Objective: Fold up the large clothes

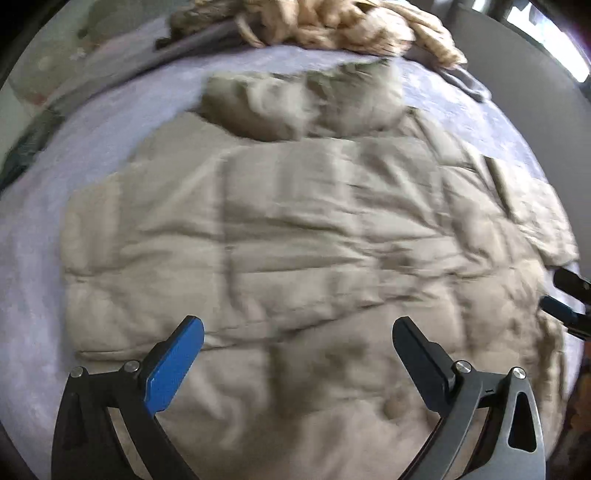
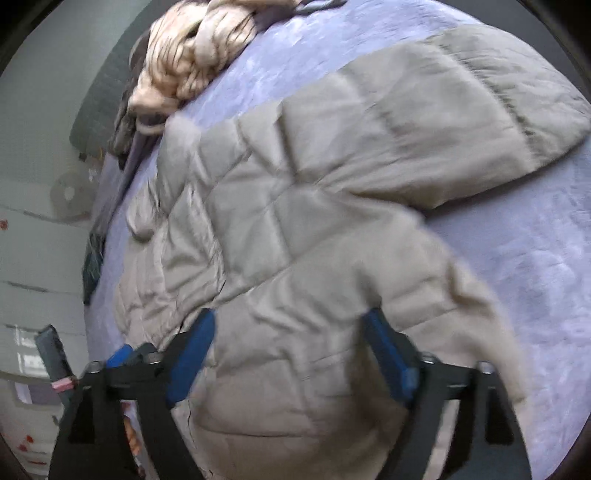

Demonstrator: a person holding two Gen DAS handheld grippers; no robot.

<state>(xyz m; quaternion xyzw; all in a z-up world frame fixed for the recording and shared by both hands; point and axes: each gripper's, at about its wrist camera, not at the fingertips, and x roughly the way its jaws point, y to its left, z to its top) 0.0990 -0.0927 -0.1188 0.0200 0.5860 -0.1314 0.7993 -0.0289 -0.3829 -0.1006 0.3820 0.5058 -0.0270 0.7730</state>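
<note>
A beige quilted puffer jacket (image 1: 295, 221) lies spread on the lavender bed cover (image 1: 37, 258), its hood (image 1: 303, 103) at the far end. My left gripper (image 1: 297, 322) hovers over the jacket's near part, jaws wide apart, with nothing pinched between the blue pads. At the right edge of the left wrist view, the right gripper's dark fingers (image 1: 565, 295) show beside the jacket. In the right wrist view the jacket (image 2: 277, 221) fills the middle and one sleeve (image 2: 461, 110) stretches to the upper right. My right gripper (image 2: 290, 314) stands open, with jacket fabric bulging between its fingers.
A heap of cream and dark clothing (image 1: 332, 22) sits at the far end of the bed (image 2: 517, 258); the same cream heap (image 2: 192, 55) shows in the right wrist view. The bed's left edge drops to a floor with scattered items (image 2: 44, 350).
</note>
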